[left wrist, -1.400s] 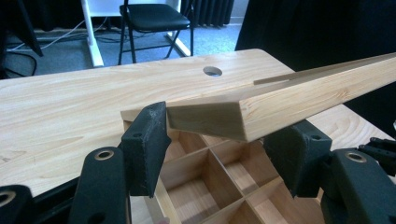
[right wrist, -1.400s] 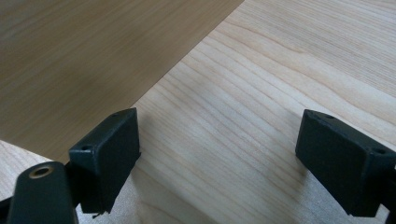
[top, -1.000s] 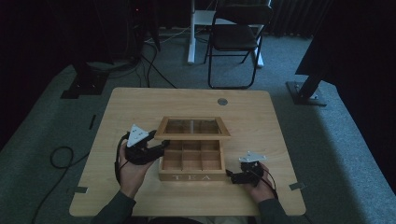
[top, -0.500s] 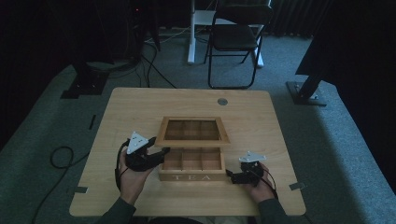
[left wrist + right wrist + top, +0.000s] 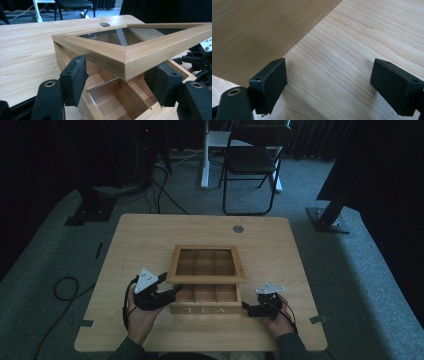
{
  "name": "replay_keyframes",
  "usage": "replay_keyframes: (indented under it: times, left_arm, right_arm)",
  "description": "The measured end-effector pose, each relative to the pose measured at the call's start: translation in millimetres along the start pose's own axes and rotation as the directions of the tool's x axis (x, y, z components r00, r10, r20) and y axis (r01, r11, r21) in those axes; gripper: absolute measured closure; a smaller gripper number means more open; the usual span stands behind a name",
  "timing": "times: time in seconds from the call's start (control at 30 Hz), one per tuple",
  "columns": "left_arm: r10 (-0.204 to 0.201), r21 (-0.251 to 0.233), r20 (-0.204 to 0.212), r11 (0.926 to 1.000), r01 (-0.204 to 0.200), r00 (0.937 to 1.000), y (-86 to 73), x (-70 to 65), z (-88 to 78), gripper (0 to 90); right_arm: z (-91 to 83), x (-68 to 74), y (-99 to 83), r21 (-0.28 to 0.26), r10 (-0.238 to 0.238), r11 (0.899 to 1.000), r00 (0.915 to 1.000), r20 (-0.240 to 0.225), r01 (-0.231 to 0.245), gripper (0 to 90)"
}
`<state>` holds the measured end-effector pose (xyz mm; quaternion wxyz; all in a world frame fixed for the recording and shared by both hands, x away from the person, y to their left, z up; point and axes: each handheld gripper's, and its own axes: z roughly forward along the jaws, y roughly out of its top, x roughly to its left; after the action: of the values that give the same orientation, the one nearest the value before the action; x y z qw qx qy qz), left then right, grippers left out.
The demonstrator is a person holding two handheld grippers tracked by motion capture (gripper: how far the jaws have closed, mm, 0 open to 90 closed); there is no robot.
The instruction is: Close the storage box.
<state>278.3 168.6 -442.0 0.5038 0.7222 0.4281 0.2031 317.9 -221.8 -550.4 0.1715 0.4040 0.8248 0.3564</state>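
High view: light wooden "TEA" box (image 5: 205, 309), glass-paned lid (image 5: 205, 263) half raised; left gripper (image 5: 167, 292) and right gripper (image 5: 246, 307) both spread wide, holding nothing.

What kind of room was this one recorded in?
Probably a lab or studio set up for recording, not a home: grey carpet, dark stand bases and loose cables around a lone wooden table, with a folding chair behind it.

Table (image 5: 150, 245): light wood, round grommet (image 5: 238, 228) near far edge centre. Beyond it, black folding chair (image 5: 252, 162) on grey carpet (image 5: 365, 285), white post (image 5: 205, 155) just left of chair. Black cables (image 5: 62, 287) loop on floor left of table. Dark stand base (image 5: 327, 217) far right.
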Motion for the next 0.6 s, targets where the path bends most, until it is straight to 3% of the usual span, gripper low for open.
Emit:
replay_keyframes:
  times: [0.4, 0.6]
  left_arm:
    - [0.014, 0.008, 0.018, 0.9999, -0.014, 0.9997, -13.1, -2.8, -4.2, 33.8]
    - [0.019, 0.034, 0.019, 0.9992, -0.02, 0.9996, -23.9, -4.3, -3.3, 33.7]
  right_arm:
    - [0.0, -0.1, 0.0, 0.0, -0.001, 1.0, 1.0, -0.001, 0.001, 13.3]
    - [-0.1, 0.0, 0.0, 0.001, 0.0, 1.0, 1.0, -0.001, 0.0, 13.3]
